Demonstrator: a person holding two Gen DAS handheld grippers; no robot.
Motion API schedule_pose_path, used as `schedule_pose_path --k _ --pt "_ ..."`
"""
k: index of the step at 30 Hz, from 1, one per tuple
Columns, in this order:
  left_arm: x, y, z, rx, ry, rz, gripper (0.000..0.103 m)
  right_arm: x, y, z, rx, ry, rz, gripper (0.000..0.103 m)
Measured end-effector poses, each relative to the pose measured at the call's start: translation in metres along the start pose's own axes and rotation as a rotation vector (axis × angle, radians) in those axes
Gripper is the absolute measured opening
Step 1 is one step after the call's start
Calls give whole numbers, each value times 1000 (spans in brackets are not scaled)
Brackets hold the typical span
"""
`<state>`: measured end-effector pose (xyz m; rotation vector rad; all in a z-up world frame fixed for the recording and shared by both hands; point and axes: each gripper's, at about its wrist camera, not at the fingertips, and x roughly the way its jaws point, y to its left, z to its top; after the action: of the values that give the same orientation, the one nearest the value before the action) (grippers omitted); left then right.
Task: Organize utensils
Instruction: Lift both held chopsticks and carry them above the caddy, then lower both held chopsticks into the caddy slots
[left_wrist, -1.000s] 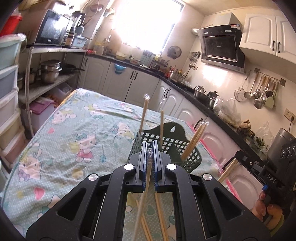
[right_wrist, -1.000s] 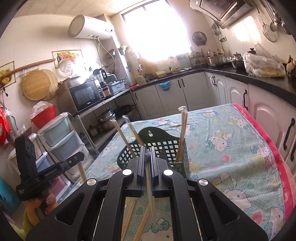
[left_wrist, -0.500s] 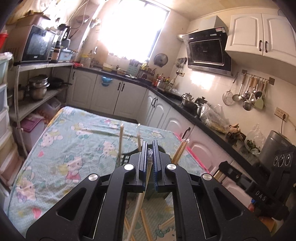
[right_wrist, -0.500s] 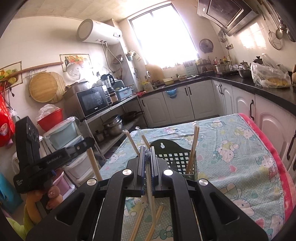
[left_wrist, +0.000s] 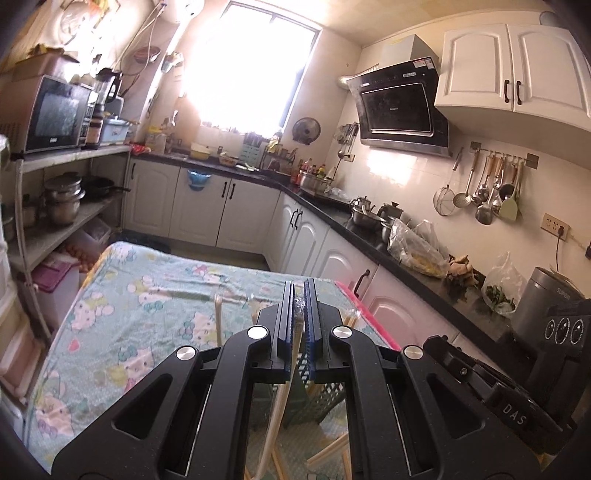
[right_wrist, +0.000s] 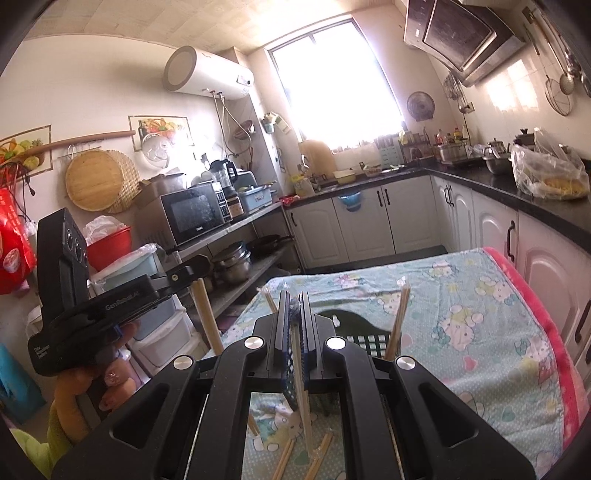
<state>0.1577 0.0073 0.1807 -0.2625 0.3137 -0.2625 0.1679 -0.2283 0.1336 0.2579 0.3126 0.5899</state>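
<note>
Two grippers are in my view, each carried in a hand above a table covered with a cartoon-print cloth (right_wrist: 480, 314).

Left gripper (left_wrist: 299, 306): I find its jaws pressed together on a wrapped pair of chopsticks (left_wrist: 280, 406), which hangs down between the pads and out of the bottom of the left wrist view. Crinkled clear wrapper shows at the tip of the jaws. In the right wrist view the same gripper (right_wrist: 184, 275) appears at the left, held in a hand (right_wrist: 92, 376), with the pale stick angled down below its jaws.

Right gripper (right_wrist: 293, 306): I find its jaws likewise closed, pinching another wrapped pair of chopsticks (right_wrist: 301, 391) that hangs down toward the cloth. In the left wrist view only its black body shows at the lower right; its jaws are hidden there.

Dark green perforated basket (right_wrist: 354, 332): it stands on the cloth just beyond the right gripper's jaws. Wrapped chopsticks (right_wrist: 400, 317) stand tilted in it at the right side, and another tip shows at its left. In the left wrist view the basket (left_wrist: 325, 395) is largely hidden behind the gripper body.

Loose chopsticks (right_wrist: 317, 458) lie on the cloth below the right gripper, near the basket's front.
</note>
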Motion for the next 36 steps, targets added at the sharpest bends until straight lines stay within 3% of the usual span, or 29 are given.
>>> schedule_pose_path --k 23,36 --pt "32 -2 62 24 -79 17 3 33 11 69 -74 -103 -17 5" --pt "67 19 60 -12 -76 30 3 67 4 76 -111 -106 -71 5"
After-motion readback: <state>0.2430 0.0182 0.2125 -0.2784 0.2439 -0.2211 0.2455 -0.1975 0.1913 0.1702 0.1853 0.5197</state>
